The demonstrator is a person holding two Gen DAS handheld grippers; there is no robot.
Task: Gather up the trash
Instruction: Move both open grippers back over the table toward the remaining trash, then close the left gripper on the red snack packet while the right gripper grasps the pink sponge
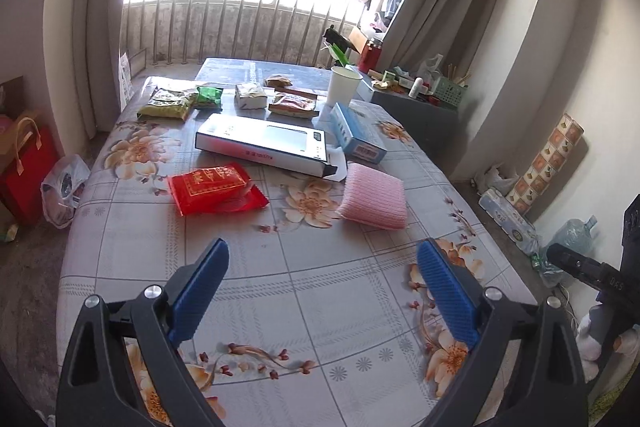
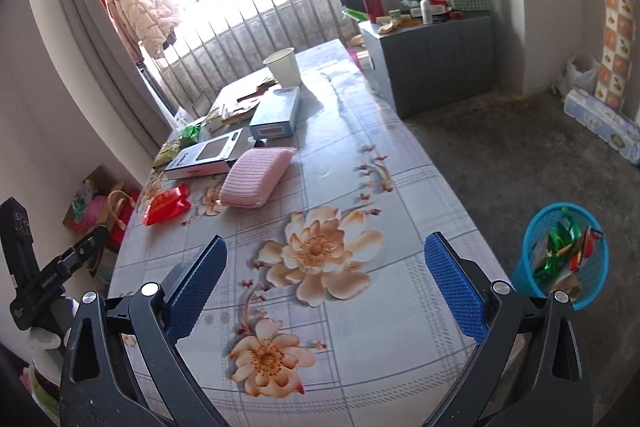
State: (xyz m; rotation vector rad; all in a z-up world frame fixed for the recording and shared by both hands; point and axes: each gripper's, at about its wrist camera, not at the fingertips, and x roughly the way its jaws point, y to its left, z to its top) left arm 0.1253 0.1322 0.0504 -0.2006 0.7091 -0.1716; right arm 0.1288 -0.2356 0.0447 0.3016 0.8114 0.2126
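Item 1: left tongs (image 1: 322, 259), blue ribbed pads, standing wide apart, holding nothing, hovering over the near edge of the floral plastic-covered worktop (image 1: 280, 299). Right tongs (image 2: 326, 255) likewise apart, empty, hanging over the near right part of the worktop.

Item 2: crinkly red foil snack packet w/ gold print (image 1: 214, 189), lying flat approx. mid-worktop toward the left edge, nearest piece of trash to the left tongs. Judged v. light, soft, slippery film; best taken at the flat sealed end so the pads are biting a thin seam and not the puffed middle.

Item 3: pink ribbed sponge-like pad (image 1: 374, 201), sitting just right of the packet, near the right edge; soft, squashy.

Item 4: long white-and-black flat carton (image 1: 266, 145), lying across the middle, behind both; stiff, light, likely too wide across, so grip a long edge.

Item 5: pale blue tissue-type box (image 1: 356, 133), touching the carton's right end.

Item 6: more wrappers + white paper cup (image 1: 344, 87), sitting toward the far edge.

Item 7: blue mesh waste basket (image 2: 560, 261), standing on the floor off the worktop's right edge, already holding wrappers.
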